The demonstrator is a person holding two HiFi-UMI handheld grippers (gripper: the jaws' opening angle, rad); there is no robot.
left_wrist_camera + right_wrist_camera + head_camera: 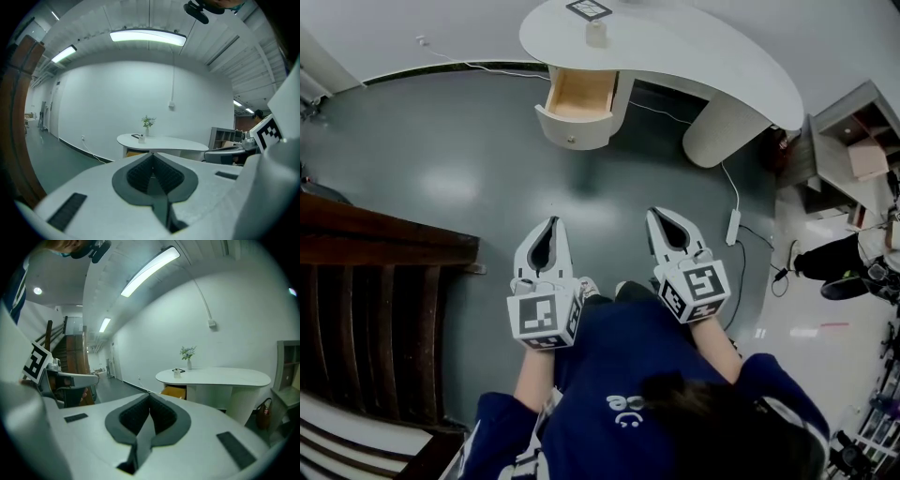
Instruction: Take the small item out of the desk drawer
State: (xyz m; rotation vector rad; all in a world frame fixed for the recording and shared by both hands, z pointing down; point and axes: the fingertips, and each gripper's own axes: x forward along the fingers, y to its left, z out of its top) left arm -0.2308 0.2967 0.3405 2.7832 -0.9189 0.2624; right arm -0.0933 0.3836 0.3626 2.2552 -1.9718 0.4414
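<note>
A white curved desk (703, 56) stands at the far side of the grey floor. Its drawer (578, 98) is pulled out, and I see only bare wood inside. On the desktop a small pale cup-like item (596, 34) stands beside a square marker card (589, 9). My left gripper (549, 223) and right gripper (656, 214) are held side by side in front of the person's body, well short of the desk, both shut with nothing between the pads. The left gripper view shows the desk (161, 142) far off, and so does the right gripper view, with the drawer (174, 392).
Dark wooden stairs (366, 309) fill the left side. A power strip (733, 227) with a cable lies on the floor right of the desk. A grey shelf unit (853, 141) and another person (844, 262) are at the right. A small plant (148, 123) stands on the desk.
</note>
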